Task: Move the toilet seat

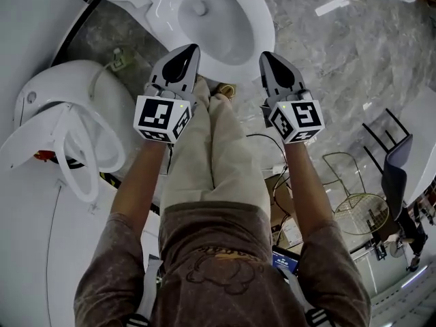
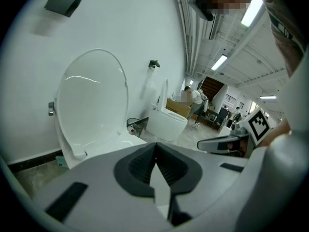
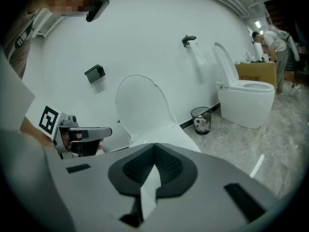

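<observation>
White wall [image 3: 159, 37], grey marbled floor [image 3: 270, 144] — mesh wastebasket [image 3: 201, 119] by the wall, ceiling strip lights [image 2: 218, 62]

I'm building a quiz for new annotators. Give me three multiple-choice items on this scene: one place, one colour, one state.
1. The wire waste bin stands: A) by the wall, between the near toilet and the far toilet; B) in a sink; C) on a shelf.
2. The near toilet is: A) black; B) white; C) blue.
3. Its lid is: A) lowered; B) missing; C) raised against the wall.
Key: A, seen in the right gripper view; B, white in every view; C, it stands upright at the wall.
</observation>
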Demonstrator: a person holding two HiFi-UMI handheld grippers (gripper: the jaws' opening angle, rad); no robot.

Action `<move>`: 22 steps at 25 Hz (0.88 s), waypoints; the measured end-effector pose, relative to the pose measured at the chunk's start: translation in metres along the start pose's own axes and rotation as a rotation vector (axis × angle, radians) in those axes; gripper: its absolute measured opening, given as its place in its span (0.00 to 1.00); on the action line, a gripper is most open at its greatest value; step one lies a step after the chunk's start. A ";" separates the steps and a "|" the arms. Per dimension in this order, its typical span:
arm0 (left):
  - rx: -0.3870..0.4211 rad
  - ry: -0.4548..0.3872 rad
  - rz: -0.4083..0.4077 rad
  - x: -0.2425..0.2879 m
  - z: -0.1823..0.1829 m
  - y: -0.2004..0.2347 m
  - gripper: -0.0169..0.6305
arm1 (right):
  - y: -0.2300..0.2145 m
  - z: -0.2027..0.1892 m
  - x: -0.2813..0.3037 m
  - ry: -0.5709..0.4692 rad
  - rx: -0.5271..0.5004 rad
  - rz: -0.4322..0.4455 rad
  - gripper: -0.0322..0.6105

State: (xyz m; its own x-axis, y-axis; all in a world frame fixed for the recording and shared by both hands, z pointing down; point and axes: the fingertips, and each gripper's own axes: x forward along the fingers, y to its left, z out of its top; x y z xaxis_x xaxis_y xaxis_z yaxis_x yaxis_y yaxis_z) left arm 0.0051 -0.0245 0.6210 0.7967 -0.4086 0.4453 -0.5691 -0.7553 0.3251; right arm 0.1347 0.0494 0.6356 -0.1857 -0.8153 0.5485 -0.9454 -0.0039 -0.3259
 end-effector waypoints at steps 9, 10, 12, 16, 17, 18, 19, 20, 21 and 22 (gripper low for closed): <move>-0.044 0.041 -0.006 0.004 -0.043 0.005 0.04 | -0.003 -0.028 0.019 0.012 0.000 -0.006 0.05; -0.046 0.044 -0.003 0.004 -0.044 0.004 0.04 | -0.003 -0.029 0.018 0.011 0.003 -0.007 0.05; -0.050 0.046 0.001 0.005 -0.046 0.001 0.04 | -0.006 -0.029 0.015 0.006 0.014 -0.003 0.07; -0.080 0.066 -0.031 0.005 -0.056 -0.006 0.11 | -0.010 -0.036 0.012 0.023 0.043 0.005 0.19; -0.088 0.076 -0.041 0.007 -0.060 -0.008 0.17 | -0.012 -0.039 0.012 0.031 0.047 0.004 0.22; -0.096 0.087 -0.050 0.008 -0.065 -0.008 0.21 | -0.014 -0.042 0.013 0.037 0.049 0.003 0.26; -0.105 0.099 -0.055 0.009 -0.070 -0.008 0.24 | -0.017 -0.045 0.014 0.044 0.051 0.001 0.30; -0.114 0.110 -0.059 0.010 -0.075 -0.007 0.27 | -0.020 -0.048 0.015 0.050 0.054 -0.004 0.35; -0.123 0.119 -0.059 0.011 -0.080 -0.006 0.31 | -0.023 -0.052 0.016 0.057 0.058 -0.010 0.39; -0.132 0.127 -0.057 0.012 -0.086 -0.005 0.35 | -0.025 -0.057 0.017 0.066 0.063 -0.016 0.44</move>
State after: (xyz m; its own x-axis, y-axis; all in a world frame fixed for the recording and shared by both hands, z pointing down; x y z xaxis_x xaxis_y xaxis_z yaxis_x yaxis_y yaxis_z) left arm -0.0002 0.0190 0.6963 0.8008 -0.2930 0.5223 -0.5525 -0.6980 0.4556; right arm 0.1404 0.0683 0.6968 -0.1904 -0.7747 0.6030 -0.9299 -0.0547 -0.3638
